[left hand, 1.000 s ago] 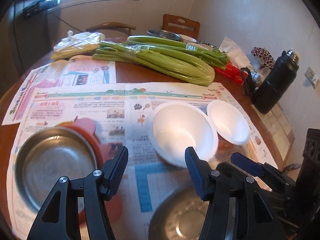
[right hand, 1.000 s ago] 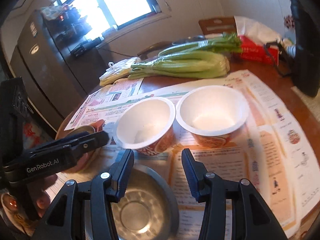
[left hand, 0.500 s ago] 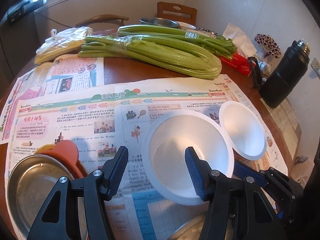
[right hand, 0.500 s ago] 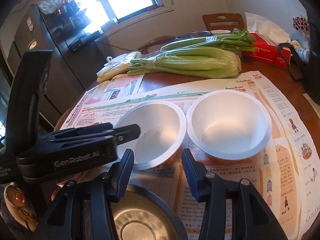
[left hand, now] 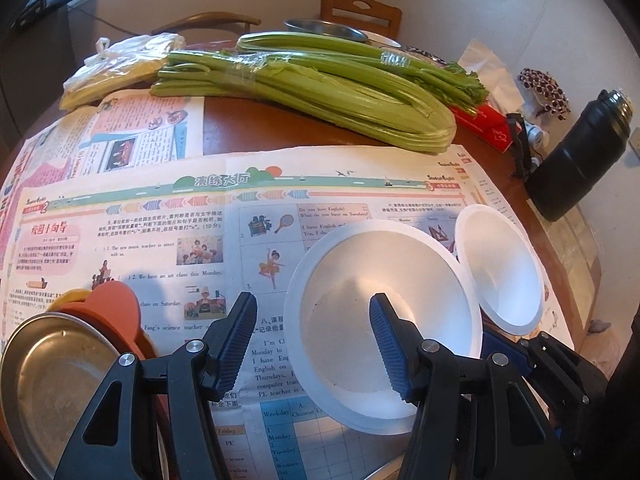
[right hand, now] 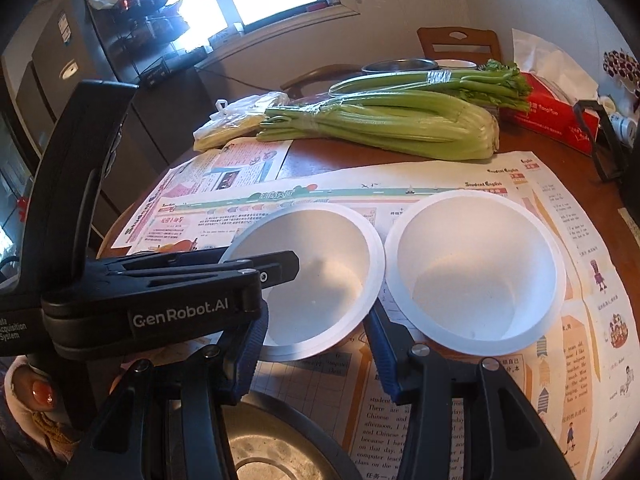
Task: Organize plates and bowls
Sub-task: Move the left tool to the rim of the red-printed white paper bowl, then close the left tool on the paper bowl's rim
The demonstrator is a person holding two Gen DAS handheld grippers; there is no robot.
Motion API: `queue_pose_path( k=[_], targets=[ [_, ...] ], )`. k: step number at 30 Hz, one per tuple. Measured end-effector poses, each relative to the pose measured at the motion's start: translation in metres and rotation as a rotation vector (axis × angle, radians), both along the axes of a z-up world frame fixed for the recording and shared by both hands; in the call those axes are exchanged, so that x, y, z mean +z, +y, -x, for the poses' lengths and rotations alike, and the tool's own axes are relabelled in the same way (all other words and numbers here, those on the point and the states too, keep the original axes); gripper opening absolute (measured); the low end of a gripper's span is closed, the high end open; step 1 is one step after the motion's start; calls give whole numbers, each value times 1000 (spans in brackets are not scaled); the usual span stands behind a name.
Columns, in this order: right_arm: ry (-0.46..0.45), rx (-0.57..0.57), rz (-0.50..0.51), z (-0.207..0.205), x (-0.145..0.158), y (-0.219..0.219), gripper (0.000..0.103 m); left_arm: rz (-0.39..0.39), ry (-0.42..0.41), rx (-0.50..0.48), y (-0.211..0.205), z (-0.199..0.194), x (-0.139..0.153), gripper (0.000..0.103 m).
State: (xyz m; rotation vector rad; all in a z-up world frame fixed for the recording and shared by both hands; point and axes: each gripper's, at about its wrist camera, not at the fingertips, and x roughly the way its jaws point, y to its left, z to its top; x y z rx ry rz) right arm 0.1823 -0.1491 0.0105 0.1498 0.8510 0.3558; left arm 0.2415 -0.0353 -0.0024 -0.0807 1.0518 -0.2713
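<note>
- Round brown wooden table (left hand: pixel 248 120), spread with colourful printed newspaper sheets (left hand: pixel 160 216).
- Two white foam bowls side by side on the paper, rims almost touching: nearer-left white foam bowl (left hand: pixel 384 320) (right hand: pixel 320 280) and right white foam bowl (left hand: pixel 500 268) (right hand: pixel 476 268), both upright and empty.
- Left gripper (left hand: pixel 314 344) with black arms and blue ribbed pads, jaws apart and holding nothing; right-hand finger poised over the left bowl's hollow, left-hand finger over bare newspaper, near rim of that bowl between them.
- Right gripper (right hand: pixel 316 356) low in its own view, jaws parted with nothing between the pads, just short of the left bowl's near edge; left gripper's black body crossing in front from the left.
- Shallow round steel dish (left hand: pixel 56 392) at lower left, resting on an orange plastic plate (left hand: pixel 116 312).
- Second round steel plate (right hand: pixel 276 452) directly beneath the right gripper.
- Long bundles of green celery (left hand: pixel 320 88) across the far side of the table.
- Black flask (left hand: pixel 576 156) standing at the right edge.
- Red tissue box (right hand: pixel 556 116) behind the celery.
</note>
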Motion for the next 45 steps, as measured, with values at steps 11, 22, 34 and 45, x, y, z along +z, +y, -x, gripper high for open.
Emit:
queue_pose_path(
  k=[11,22,34,45],
  targets=[
    [-7,9,7,1,-2,3,49,87,22,-27,0,3,1,57],
    [-32,30,-8,8,6,8,50,80,-16,-9,2,15,12,57],
    [-80,46,-18,26,26,7,51,87,-78,-6,6,39,37,57],
    [-125,60,-31,50,44,-1,51,75,-123,-10,-1,66,60,58]
  ],
)
